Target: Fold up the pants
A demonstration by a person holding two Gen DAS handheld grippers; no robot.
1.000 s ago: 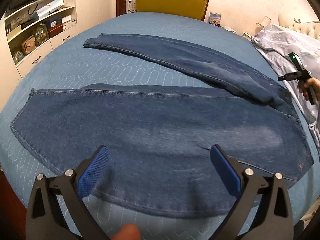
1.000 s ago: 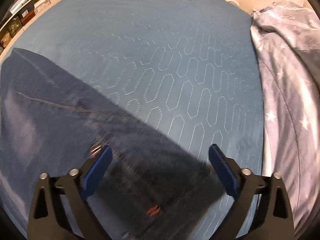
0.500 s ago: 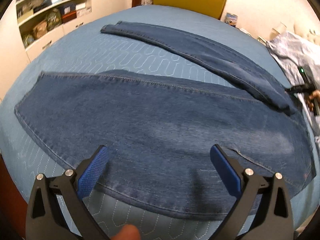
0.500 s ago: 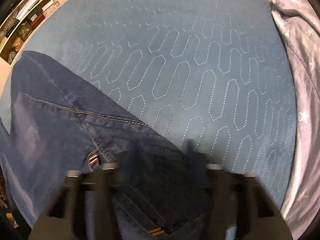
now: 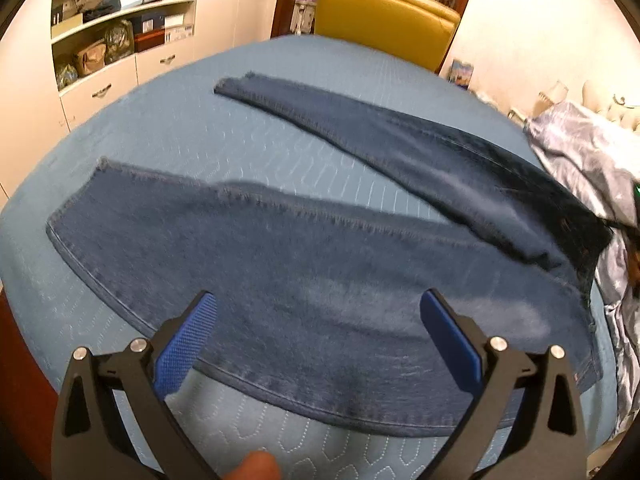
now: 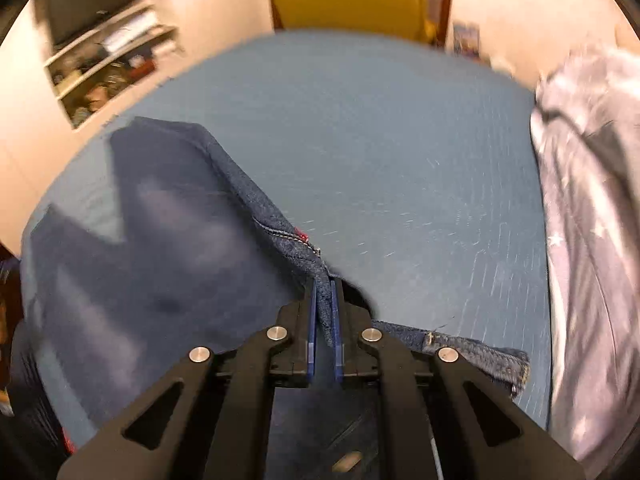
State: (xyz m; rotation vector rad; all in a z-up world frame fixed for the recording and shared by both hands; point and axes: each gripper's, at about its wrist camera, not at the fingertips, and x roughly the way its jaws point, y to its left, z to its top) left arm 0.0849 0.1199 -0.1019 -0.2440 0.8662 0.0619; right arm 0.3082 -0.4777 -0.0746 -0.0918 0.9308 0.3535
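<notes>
Blue bed (image 5: 168, 136) | jeans (image 5: 320, 280) lengthwise left-right, waist right | left tongs (image 5: 320, 320) wide, empty | right tongs (image 6: 324, 300) clamping waistband

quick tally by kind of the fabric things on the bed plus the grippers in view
jeans: 1
blue quilted bedspread: 1
grey star-print blanket: 1
grippers: 2, left gripper open, right gripper shut on the jeans
total: 5

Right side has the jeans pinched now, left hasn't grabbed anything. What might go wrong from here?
1. The right gripper pinches only a thin edge of the jeans; the denim may slip out when lifted.
2. The left gripper hangs open, so a one-sided pull could drag and skew the legs.
3. The star-print bedding lies close and could snag.
</notes>
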